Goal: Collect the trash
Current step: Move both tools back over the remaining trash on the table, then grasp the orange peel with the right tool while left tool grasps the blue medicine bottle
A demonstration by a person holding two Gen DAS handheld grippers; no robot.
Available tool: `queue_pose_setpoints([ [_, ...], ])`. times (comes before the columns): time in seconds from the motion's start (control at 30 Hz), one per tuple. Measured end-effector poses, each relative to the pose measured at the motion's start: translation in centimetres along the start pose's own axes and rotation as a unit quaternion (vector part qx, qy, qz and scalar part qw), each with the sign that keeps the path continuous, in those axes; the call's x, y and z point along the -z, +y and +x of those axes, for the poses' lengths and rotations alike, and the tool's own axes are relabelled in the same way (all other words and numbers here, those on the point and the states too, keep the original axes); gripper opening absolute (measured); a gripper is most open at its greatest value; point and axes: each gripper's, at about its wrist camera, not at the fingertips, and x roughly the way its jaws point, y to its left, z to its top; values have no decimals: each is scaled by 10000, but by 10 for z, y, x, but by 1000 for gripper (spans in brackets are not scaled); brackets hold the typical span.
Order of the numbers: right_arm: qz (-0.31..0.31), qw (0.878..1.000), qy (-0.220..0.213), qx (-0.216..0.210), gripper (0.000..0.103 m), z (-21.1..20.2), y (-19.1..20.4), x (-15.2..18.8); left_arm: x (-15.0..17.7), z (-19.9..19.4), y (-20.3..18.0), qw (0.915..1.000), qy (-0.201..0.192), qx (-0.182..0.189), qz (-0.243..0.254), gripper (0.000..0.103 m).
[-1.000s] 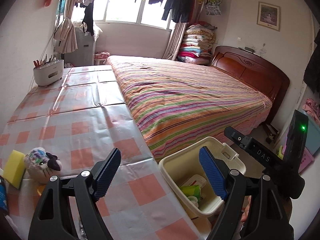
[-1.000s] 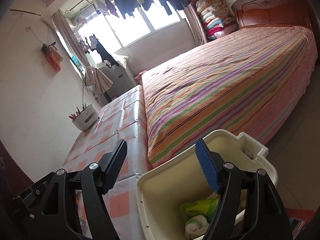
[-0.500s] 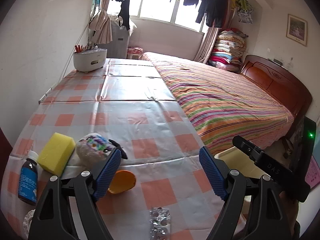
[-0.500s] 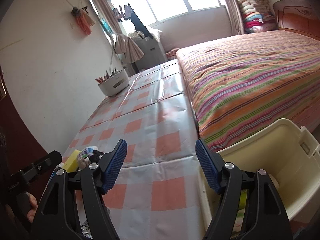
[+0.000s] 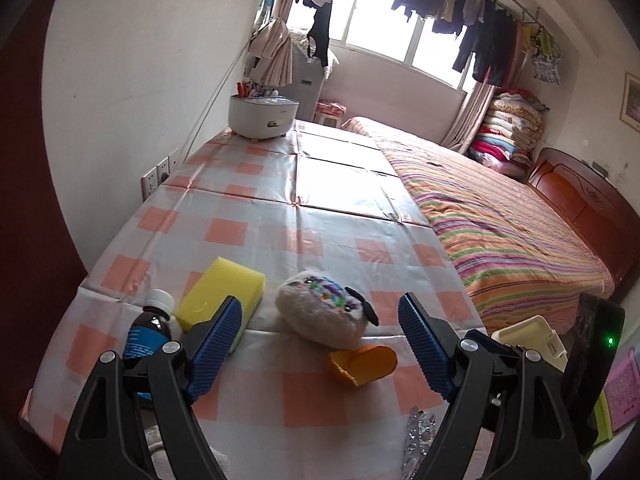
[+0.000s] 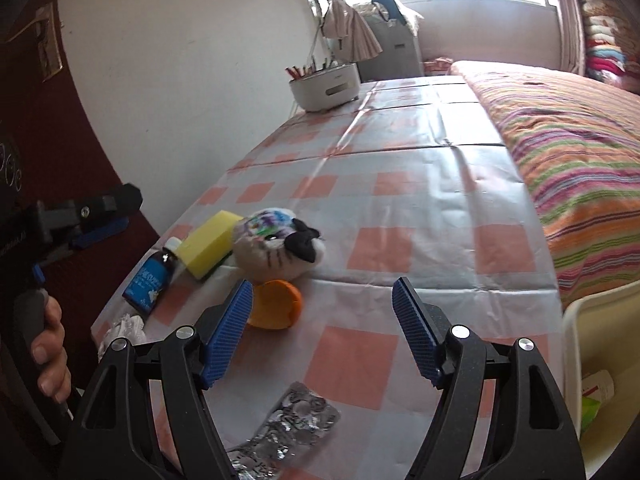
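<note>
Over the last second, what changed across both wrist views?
Both tools swung from the bin toward the table's near end. The left tool now faces the plush and sponge; the right tool hangs over the foil pack near the orange lid. The bin slid to the right edge. Nothing was taken or let go: both tools open and empty throughout. Table items look unmoved.

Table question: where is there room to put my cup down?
The checked table is bare between the white holder by the wall and the plush toy, along the bed. Near the fingers it is crowded: sponge, bottle, orange lid, foil pack.
</note>
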Motion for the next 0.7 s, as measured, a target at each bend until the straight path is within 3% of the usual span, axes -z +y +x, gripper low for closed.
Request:
queue_pose_setpoints([
  [0.17, -421, 9987, 238, -181, 72, 20, 37, 1, -3, -7, 25, 9997, -45, -173, -186, 78],
  [0.4, -206, 9981, 589, -24, 71, 51, 29, -5, -3, -11, 55, 9985, -35, -334, -422, 78],
  [0.57, -38, 9959, 900, -92, 49, 69, 26, 1, -3, -13, 71, 9974, -31, -403, -595, 78],
  [0.7, -38, 9940, 1089, -12, 26, 77, 23, 4, -4, -12, 77, 9970, 2, -402, -666, 78],
])
